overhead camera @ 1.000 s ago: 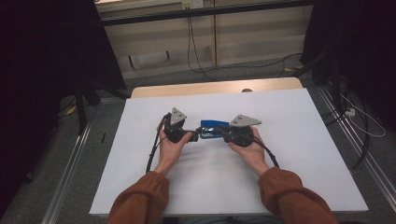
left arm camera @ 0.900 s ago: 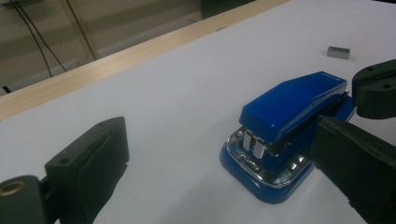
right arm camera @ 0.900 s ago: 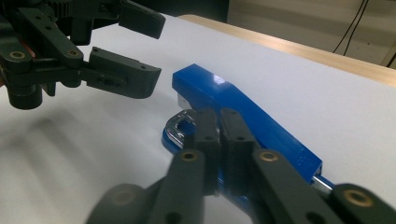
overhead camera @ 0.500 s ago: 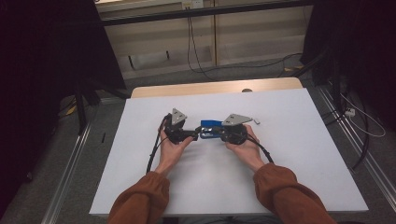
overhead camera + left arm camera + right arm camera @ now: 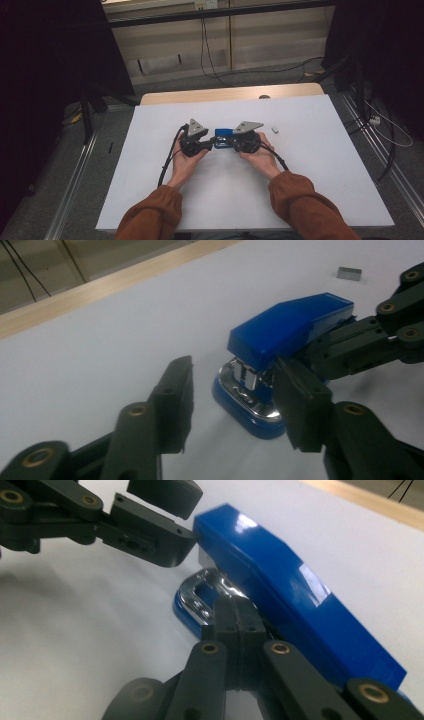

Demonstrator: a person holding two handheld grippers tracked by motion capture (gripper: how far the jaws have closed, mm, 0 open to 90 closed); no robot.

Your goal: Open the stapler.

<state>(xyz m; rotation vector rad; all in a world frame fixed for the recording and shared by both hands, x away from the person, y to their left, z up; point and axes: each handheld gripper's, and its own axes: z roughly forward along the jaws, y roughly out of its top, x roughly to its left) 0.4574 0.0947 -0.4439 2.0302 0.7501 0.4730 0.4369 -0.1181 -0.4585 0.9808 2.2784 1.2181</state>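
A blue stapler point(image 5: 223, 134) point(image 5: 290, 327) point(image 5: 280, 595) with a chrome inner part lies on the white table top point(image 5: 310, 170), between my two grippers. My left gripper point(image 5: 212, 144) point(image 5: 234, 365) points at its front end. Its jaws have just been closing and still stand apart; one pad point(image 5: 150, 540) is at the tip of the blue top and nothing is pinched between them. My right gripper point(image 5: 227, 145) point(image 5: 235, 605) is shut, and its joined jaws poke in under the blue top, against the chrome part.
A small grey strip of staples point(image 5: 274, 129) point(image 5: 349, 273) lies on the table beyond the right hand. The table's wooden edge point(image 5: 230, 94) runs along the far side. Cables trail from both grippers towards the person, whose sleeves are rust-coloured.
The left gripper's jaws have come closer together around the stapler's front end. Both hands have stayed nearly where they were, and the stapler has not shifted.
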